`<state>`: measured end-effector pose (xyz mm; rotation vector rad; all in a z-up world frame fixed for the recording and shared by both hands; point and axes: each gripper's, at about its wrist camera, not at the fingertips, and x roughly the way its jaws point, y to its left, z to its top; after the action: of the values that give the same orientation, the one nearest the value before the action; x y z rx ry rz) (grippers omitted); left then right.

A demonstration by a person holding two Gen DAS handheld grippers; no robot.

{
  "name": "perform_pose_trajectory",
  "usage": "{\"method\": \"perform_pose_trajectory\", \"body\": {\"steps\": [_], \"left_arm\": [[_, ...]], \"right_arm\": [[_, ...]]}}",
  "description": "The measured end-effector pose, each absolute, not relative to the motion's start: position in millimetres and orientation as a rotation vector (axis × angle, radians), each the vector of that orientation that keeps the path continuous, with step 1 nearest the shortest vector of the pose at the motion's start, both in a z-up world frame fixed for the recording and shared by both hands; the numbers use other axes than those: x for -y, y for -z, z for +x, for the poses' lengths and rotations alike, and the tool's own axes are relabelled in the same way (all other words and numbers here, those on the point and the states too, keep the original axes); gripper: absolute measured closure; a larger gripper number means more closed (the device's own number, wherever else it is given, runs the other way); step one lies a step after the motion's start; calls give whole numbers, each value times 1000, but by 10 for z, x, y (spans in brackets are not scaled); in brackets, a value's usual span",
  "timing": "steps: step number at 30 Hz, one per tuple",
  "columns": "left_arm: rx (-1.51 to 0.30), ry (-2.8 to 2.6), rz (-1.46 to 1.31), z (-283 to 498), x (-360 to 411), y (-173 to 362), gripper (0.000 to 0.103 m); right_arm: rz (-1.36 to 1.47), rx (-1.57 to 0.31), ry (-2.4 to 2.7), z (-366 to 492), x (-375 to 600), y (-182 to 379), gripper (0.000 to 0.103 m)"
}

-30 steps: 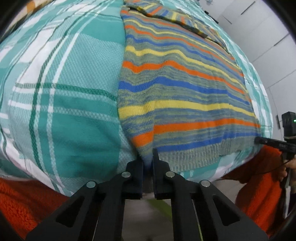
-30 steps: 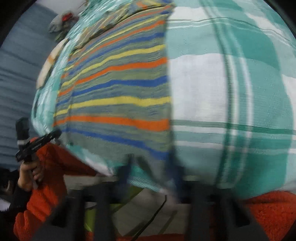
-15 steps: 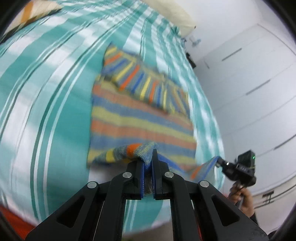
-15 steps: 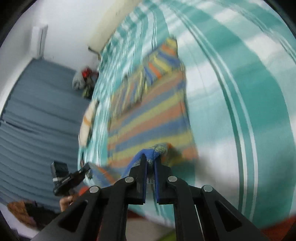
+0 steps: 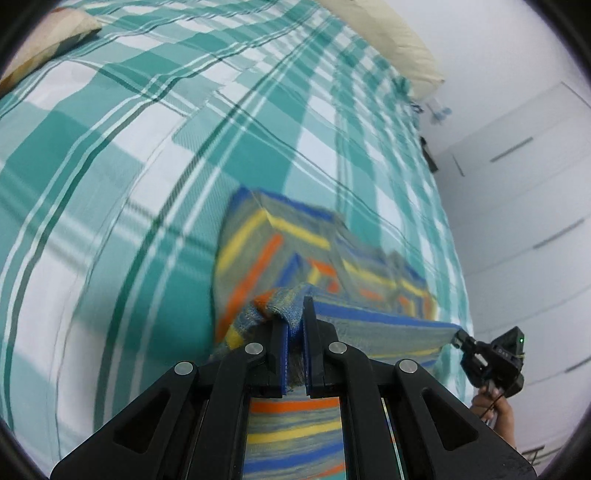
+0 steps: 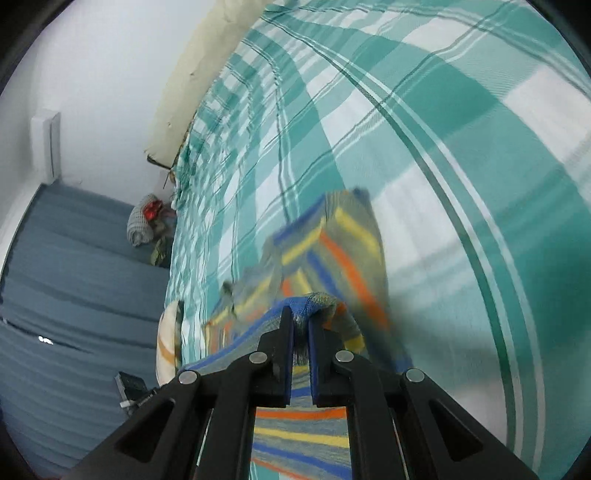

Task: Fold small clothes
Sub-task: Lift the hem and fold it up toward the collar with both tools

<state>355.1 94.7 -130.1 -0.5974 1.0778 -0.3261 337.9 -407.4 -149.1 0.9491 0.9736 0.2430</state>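
A striped knit sweater (image 5: 258,243), in blue, yellow, orange and grey, lies on the teal plaid bed (image 5: 110,166). Its near hem is lifted and carried over the rest of the garment. My left gripper (image 5: 294,317) is shut on one hem corner. In the left wrist view the hem stretches right to my right gripper (image 5: 458,338), held by a hand. In the right wrist view the sweater (image 6: 351,240) shows blurred, and my right gripper (image 6: 301,319) is shut on the other hem corner. The left gripper shows dark at that view's lower left.
A cream pillow (image 5: 391,33) lies along the head of the bed by the white wall. Another patterned pillow (image 5: 48,40) sits at the far left. White wardrobe doors (image 5: 524,184) stand to the right. A grey curtain (image 6: 74,295) and a small bundle (image 6: 144,218) lie beyond the bed's left side.
Both grippers closed on the hem at the bed's near edge, lifted it and carried it forward over the sweater. The garment now lies doubled and much shorter than a second ago.
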Motion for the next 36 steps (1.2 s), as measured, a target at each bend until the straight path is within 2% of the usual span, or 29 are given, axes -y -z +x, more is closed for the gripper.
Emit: {"method": "perform_pose_trajectory", "body": {"steps": [4, 6, 8, 9, 10, 11, 13, 17, 24, 26, 29, 30, 31, 32, 33, 36], "left_arm": [[-1090, 301, -618, 3962, -936, 1421, 97], [-1050, 282, -622, 4135, -923, 1419, 94], [-1048, 265, -632, 4280, -898, 1424, 76], [-1050, 242, -621, 4320, -894, 1414, 41], [-1034, 213, -602, 4341, -898, 1383, 13], [-1002, 189, -582, 4324, -916, 1330, 8], [-970, 189, -557, 4293, -965, 1259, 8], [-1003, 233, -519, 4010, -1066, 1241, 8], [-1080, 328, -331, 2601, -983, 1437, 9], [-1095, 317, -319, 2462, -921, 1549, 10], [-1070, 275, -304, 2476, -809, 1667, 18], [-1049, 264, -297, 2512, -777, 1665, 27], [-1039, 270, -300, 2527, -758, 1665, 63], [-1051, 296, -307, 2565, -727, 1685, 94], [-1092, 312, -299, 2604, -704, 1710, 100], [-1117, 387, -200, 2572, -721, 1530, 100]], "right_arm": [[1014, -980, -233, 3797, 4153, 1721, 96], [1076, -930, -243, 3936, 4198, 1829, 91], [1085, -853, -218, 4009, 4235, 1840, 87], [1080, -841, -194, 4034, 4251, 1844, 77], [1077, -829, -169, 4038, 4268, 1838, 68], [1072, -810, -151, 4022, 4288, 1811, 62], [1031, -794, -155, 3967, 4287, 1725, 62], [765, -872, -228, 3754, 4109, 1477, 62], [496, -1002, -359, 2637, 3824, 1427, 62], [470, -1014, -386, 2379, 3734, 1506, 62], [355, -990, -409, 2329, 3541, 1593, 62], [295, -979, -390, 2360, 3467, 1618, 62], [264, -969, -384, 2394, 3421, 1648, 62], [262, -974, -393, 2420, 3399, 1690, 73], [282, -1018, -410, 2466, 3386, 1761, 99], [270, -1126, -437, 2408, 3399, 1727, 100]]}}
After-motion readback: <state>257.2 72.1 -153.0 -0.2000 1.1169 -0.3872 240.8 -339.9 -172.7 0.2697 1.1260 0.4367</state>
